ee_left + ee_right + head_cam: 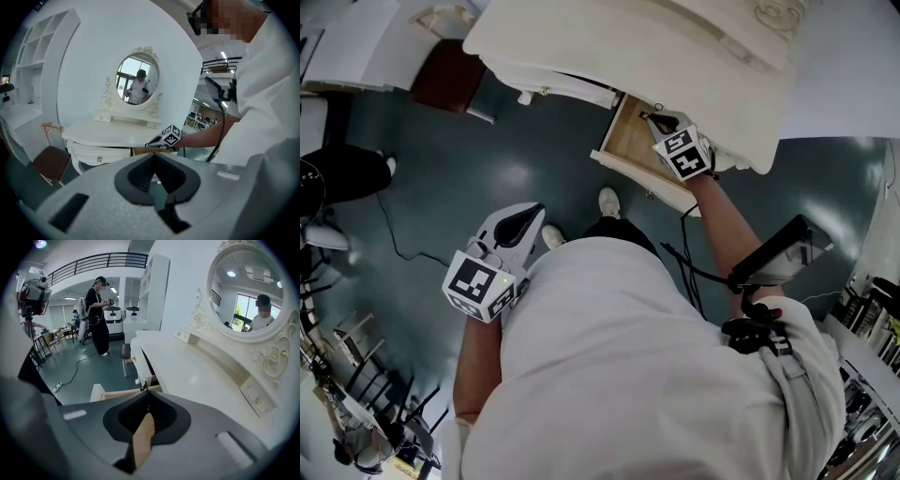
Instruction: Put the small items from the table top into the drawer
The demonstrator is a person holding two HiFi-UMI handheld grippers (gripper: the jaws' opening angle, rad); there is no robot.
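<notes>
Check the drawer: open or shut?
Open: the drawer juts out from under the table top, its wooden inside showing.

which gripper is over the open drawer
The right gripper: it is held out over the open wooden drawer of the white dressing table. The left gripper hangs above the floor, away from the table.

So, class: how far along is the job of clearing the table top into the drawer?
Done: drawer open, table top looks bare. In hand: right gripper pinches a small dark item over the drawer. Remaining: release it, close drawer. Left gripper shut, empty.
</notes>
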